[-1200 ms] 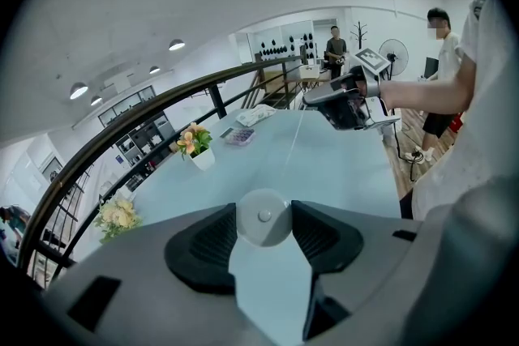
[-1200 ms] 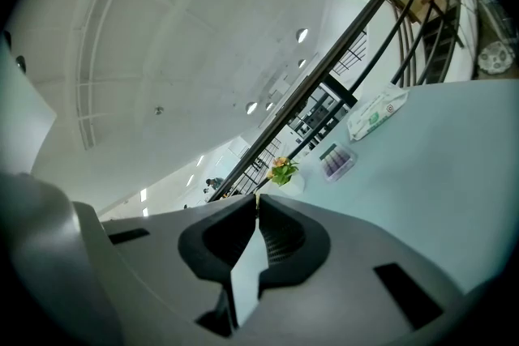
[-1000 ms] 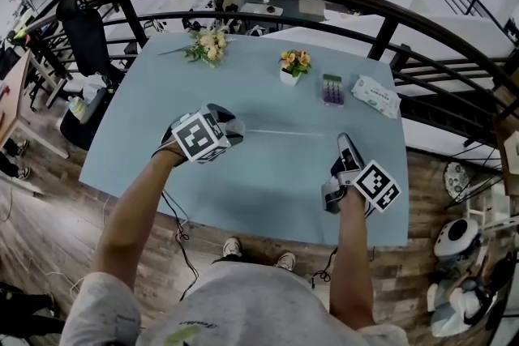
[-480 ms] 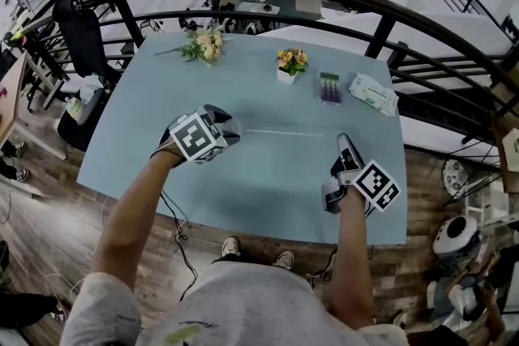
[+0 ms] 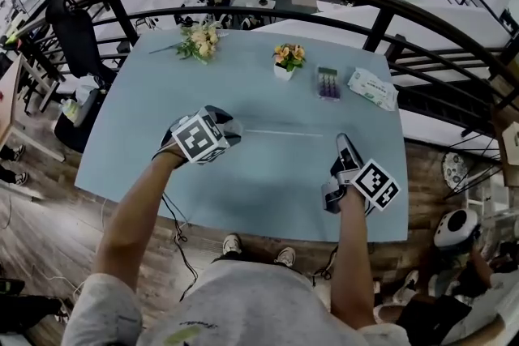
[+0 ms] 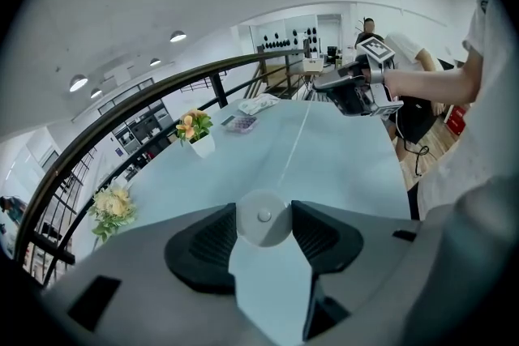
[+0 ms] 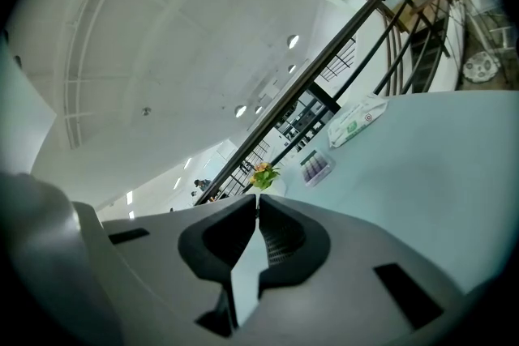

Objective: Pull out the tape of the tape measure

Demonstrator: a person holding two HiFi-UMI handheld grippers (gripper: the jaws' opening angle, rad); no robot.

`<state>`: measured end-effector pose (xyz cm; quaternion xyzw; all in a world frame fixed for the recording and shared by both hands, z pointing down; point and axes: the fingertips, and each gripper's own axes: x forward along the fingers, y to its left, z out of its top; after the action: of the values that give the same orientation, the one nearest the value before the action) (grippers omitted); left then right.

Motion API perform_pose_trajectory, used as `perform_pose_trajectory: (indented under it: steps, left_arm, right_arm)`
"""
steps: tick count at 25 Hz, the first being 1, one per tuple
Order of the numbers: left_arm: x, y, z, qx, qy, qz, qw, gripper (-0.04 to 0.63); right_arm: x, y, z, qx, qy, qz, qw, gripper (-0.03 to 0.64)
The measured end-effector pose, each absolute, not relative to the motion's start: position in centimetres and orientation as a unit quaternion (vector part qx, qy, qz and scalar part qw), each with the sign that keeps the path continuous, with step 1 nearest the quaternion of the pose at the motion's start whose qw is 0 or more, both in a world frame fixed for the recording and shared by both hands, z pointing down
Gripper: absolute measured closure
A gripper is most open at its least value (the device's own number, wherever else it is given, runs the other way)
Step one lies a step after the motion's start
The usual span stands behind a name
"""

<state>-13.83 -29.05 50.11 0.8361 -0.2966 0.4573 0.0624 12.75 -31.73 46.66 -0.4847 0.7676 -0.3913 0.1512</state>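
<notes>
Left gripper [image 5: 233, 128], tape measure [image 6: 263, 216], tape [image 5: 288, 133]: unchanged.

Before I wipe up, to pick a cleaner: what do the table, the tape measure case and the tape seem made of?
The table: pale blue, smooth, soft sheen; likely laminate or painted board.
The tape measure case: round, white, matte; probably moulded plastic.
The tape: thin pale strip; steel or fabric, can't tell.

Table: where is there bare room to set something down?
Free: near table edge, between left gripper and right gripper, below the tape; also between tape and flower pot. Crowded: far right edge, with flower pot, purple box, wipes pack.
</notes>
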Motion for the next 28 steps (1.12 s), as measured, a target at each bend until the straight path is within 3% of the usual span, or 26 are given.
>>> perform_pose_trajectory:
  steps: [28]
  left_arm:
    - [-12.0,-31.3,56.7,0.841,-0.246,0.476,0.081,0.381]
  right_arm:
    - [9.6,-32.8,54.4,-0.503,0.746,-0.429,0.074,0.600]
